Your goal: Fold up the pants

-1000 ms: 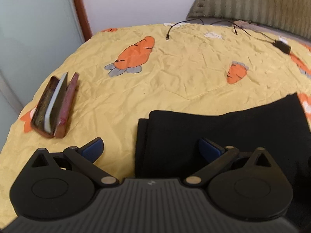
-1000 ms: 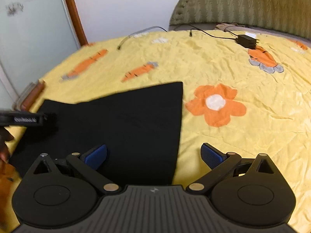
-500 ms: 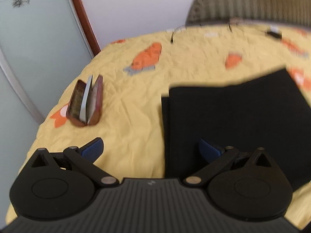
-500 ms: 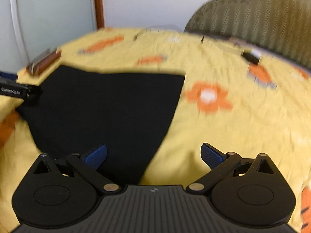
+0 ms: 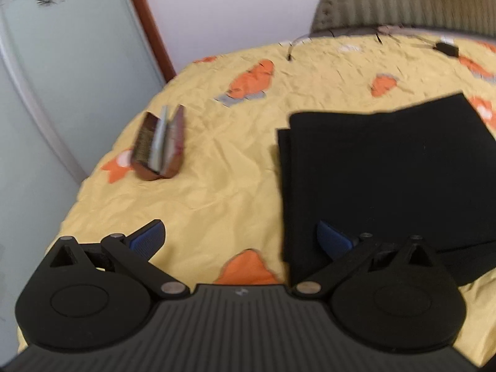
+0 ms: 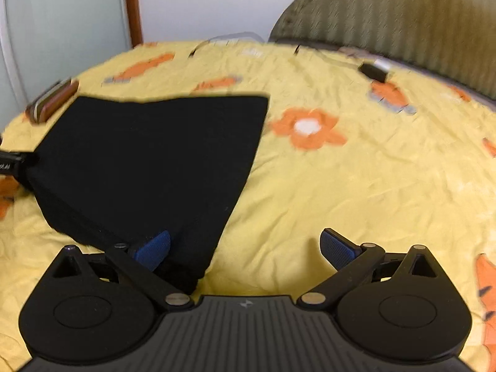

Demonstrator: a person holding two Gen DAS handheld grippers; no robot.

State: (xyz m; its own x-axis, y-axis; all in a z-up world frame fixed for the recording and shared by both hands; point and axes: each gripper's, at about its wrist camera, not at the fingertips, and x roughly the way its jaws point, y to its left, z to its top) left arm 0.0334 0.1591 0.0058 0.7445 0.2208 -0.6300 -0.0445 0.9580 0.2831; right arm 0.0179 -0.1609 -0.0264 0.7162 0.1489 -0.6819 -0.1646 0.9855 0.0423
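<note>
The black pants (image 5: 387, 167) lie folded flat in layers on the yellow bedspread (image 5: 217, 186). My left gripper (image 5: 240, 237) is open and empty, raised over the pants' left edge, its right finger over the cloth. The pants (image 6: 155, 155) also show in the right wrist view. My right gripper (image 6: 245, 246) is open and empty over their near right corner, its left finger above the cloth. The left gripper's tip (image 6: 12, 164) shows at the pants' far left corner.
A brown case with a phone in it (image 5: 161, 144) lies left of the pants. A cable (image 5: 297, 42) and black charger (image 5: 446, 48) lie at the far side before a green headboard (image 5: 403, 0). A glass door (image 5: 46, 93) stands left.
Both grippers have drawn back and up from the pants, so more of the bedspread's near part shows. Both stay open and empty. The pants lie still.
</note>
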